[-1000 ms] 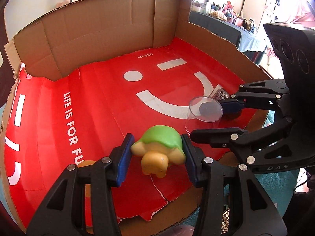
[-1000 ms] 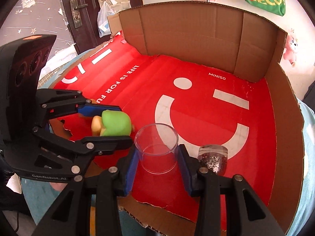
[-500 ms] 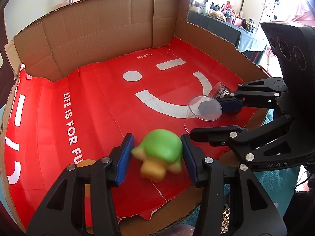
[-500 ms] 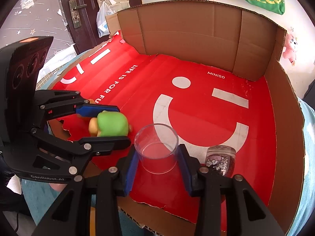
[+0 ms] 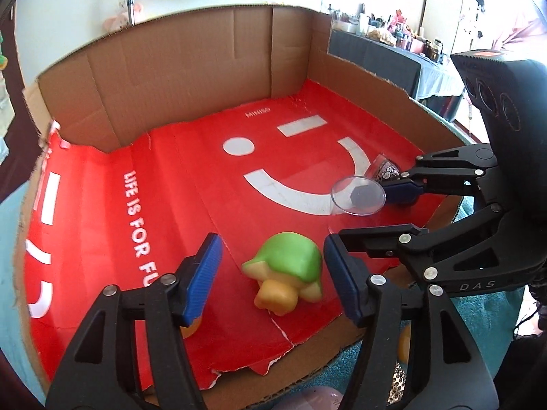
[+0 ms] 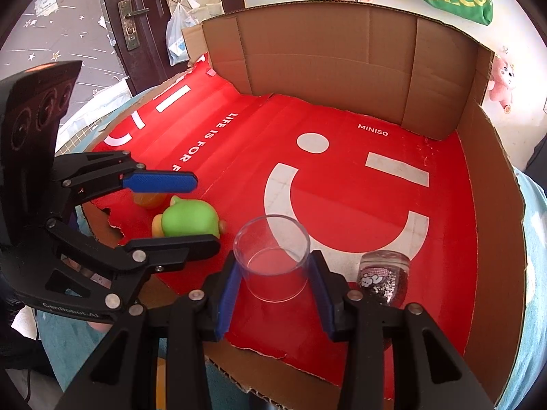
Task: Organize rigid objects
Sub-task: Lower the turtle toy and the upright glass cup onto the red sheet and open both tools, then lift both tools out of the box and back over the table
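A green-shelled turtle toy (image 5: 283,266) (image 6: 188,220) lies on the red sheet (image 5: 171,177) near the box's front edge. My left gripper (image 5: 270,249) (image 6: 201,213) straddles it with its jaws opening, and both blue pads stand clear of the toy. My right gripper (image 6: 275,266) (image 5: 362,212) is shut on a clear plastic cup (image 6: 273,256) (image 5: 357,198), its pads pressing both sides. The cup stands upright on the sheet, just right of the turtle.
A glittery jar (image 6: 384,280) (image 5: 384,171) leans beside my right gripper's outer finger. An orange object (image 6: 148,200) sits behind the turtle, under the left gripper. Cardboard walls (image 6: 342,61) close the back and right sides. The red sheet's front edge is torn.
The left gripper's jaws have spread apart and let go of the turtle, which now lies on the red sheet. The glittery jar has tilted. The right gripper and cup stayed put.
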Motion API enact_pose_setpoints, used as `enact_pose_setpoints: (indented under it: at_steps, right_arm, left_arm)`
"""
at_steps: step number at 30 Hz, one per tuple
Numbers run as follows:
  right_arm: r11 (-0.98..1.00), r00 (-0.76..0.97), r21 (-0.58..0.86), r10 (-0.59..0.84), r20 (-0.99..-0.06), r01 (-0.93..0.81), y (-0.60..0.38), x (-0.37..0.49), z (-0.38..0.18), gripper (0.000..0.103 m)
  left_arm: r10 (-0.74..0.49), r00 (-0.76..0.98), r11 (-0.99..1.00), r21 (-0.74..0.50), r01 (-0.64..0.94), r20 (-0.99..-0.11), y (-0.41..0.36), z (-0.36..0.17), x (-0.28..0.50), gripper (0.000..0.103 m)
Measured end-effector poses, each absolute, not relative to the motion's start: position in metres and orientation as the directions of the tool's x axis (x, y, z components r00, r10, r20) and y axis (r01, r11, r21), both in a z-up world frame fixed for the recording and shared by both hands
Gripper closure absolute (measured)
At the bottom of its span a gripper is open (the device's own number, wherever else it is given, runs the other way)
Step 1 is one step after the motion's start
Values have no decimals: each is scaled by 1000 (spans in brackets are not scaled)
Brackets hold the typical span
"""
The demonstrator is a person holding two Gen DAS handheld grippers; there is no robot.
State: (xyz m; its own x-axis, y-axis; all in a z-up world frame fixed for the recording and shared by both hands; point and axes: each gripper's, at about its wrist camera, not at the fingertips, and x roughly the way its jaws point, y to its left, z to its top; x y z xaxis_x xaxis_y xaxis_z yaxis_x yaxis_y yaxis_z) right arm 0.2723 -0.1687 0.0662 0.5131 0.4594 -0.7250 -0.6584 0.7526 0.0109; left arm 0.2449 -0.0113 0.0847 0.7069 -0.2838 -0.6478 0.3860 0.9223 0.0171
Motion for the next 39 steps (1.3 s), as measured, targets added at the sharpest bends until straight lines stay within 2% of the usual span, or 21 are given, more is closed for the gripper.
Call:
enact_pose_setpoints:
  at_steps: [3, 12, 14, 18, 21, 25, 30, 37, 39]
  right_arm:
    - [756, 525, 7, 461, -716, -654, -171, 268, 71, 59]
    - [771, 580, -12, 468, -667, -637, -182, 240, 97, 59]
    - [775, 596, -16, 472, -650, -632, -185, 230, 104, 56]
    - [785, 627, -12, 486, -608, -620, -194, 207, 119, 52]
    - [792, 654, -12, 495, -572, -610, -201, 186, 129, 43]
    - [807, 690, -8, 500, -523, -591, -214, 158, 140, 36]
    - [829, 732, 6, 497, -467, -559, -227, 121, 148, 26]
    - [862, 789, 14, 469, -397, -506, -238, 67, 137, 4]
    - [868, 796, 9, 460, -393, -497, -238, 54, 129, 1]
  left_arm:
    - [-286, 721, 925, 14, 379, -631, -8, 91, 238, 41]
    - [-268, 800, 945, 17, 328, -537, 2, 120, 197, 29]
    - [-266, 817, 949, 11, 316, -511, 5, 126, 184, 28]
    - [-264, 849, 955, -2, 296, -458, 12, 138, 154, 19]
    - [-259, 871, 959, -7, 282, -417, 16, 144, 133, 18]
    - [-241, 897, 968, -30, 248, -372, 21, 146, 106, 11]
    - [-213, 920, 977, -40, 212, -329, 22, 145, 75, 10]
    - [-203, 934, 979, -48, 197, -294, 15, 132, 35, 6]
    - [-184, 939, 983, -54, 176, -290, 14, 124, 24, 6]
